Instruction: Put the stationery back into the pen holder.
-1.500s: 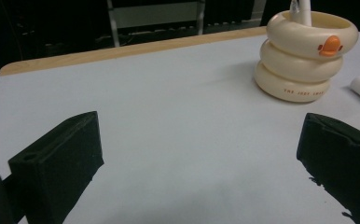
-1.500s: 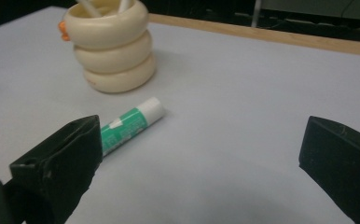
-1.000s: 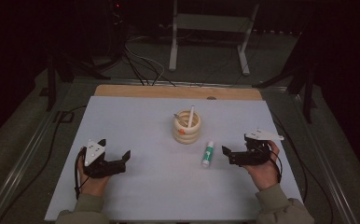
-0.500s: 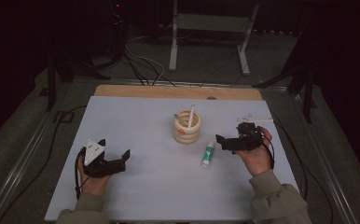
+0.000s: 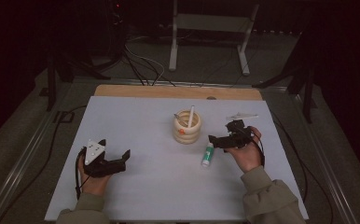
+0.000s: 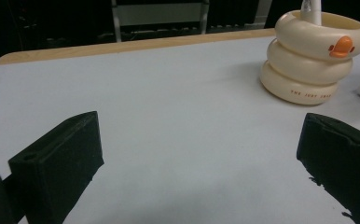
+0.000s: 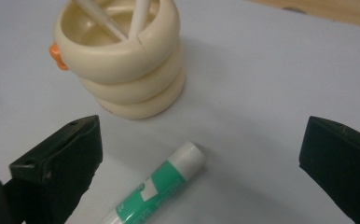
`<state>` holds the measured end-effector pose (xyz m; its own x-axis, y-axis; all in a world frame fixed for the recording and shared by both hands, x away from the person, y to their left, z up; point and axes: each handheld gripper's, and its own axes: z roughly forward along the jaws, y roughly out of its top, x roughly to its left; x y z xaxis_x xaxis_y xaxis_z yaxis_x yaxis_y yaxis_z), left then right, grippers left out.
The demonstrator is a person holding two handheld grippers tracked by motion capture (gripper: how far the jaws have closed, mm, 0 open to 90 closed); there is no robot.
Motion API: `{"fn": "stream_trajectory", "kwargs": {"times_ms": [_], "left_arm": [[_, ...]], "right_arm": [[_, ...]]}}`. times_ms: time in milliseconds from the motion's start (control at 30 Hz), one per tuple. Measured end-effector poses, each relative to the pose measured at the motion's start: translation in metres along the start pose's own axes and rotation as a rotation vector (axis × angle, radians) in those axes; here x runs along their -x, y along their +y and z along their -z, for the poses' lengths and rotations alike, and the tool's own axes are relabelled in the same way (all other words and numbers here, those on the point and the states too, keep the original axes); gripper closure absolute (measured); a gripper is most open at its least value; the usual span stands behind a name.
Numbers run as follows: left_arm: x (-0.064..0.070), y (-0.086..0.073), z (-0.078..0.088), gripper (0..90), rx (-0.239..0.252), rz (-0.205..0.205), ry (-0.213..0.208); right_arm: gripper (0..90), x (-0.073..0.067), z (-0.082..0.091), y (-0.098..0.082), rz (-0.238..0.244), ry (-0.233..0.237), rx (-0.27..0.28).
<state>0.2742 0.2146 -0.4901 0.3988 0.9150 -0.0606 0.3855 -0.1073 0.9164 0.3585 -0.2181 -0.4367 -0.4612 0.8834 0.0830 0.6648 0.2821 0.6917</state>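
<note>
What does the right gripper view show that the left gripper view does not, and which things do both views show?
The right gripper view alone looks into the cream holder, where two white sticks lean, and shows the glue stick's green label. The left gripper view alone shows the holder's printed lettering and the table's wooden far edge. Both share the holder, its orange beak, the glue stick's white cap and open black jaws.

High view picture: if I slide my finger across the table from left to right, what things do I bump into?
Left gripper, fingers open → cream ring-shaped cup holding white sticks → green and white tube lying flat → right gripper, fingers open, hovering by the tube.
</note>
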Motion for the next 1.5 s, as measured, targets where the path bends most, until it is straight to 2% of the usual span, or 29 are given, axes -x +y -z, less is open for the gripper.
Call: {"fn": "stream_trajectory", "kwargs": {"times_ms": [267,567,833,1000,1500], "left_arm": [[0.0,0.0,-0.001,0.8,-0.006,-0.004,-0.002],[0.0,-0.001,-0.001,0.9,-0.006,-0.003,-0.003],[0.0,-0.001,-0.001,0.9,-0.007,-0.002,-0.004],[0.001,-0.001,-0.002,0.8,-0.008,-0.001,-0.005],[0.002,-0.001,-0.002,0.9,-0.012,-0.005,-0.009]], "right_arm": [[0.2,-0.004,-0.014,-0.001,0.003,-0.005,-0.05],[0.2,-0.003,-0.028,-0.005,-0.018,0.005,-0.092],[0.2,-0.005,-0.034,-0.006,-0.027,0.008,-0.119],[0.1,-0.003,-0.038,-0.007,-0.053,0.015,-0.139],[0.2,-0.009,-0.052,-0.013,-0.061,0.016,-0.209]]}}
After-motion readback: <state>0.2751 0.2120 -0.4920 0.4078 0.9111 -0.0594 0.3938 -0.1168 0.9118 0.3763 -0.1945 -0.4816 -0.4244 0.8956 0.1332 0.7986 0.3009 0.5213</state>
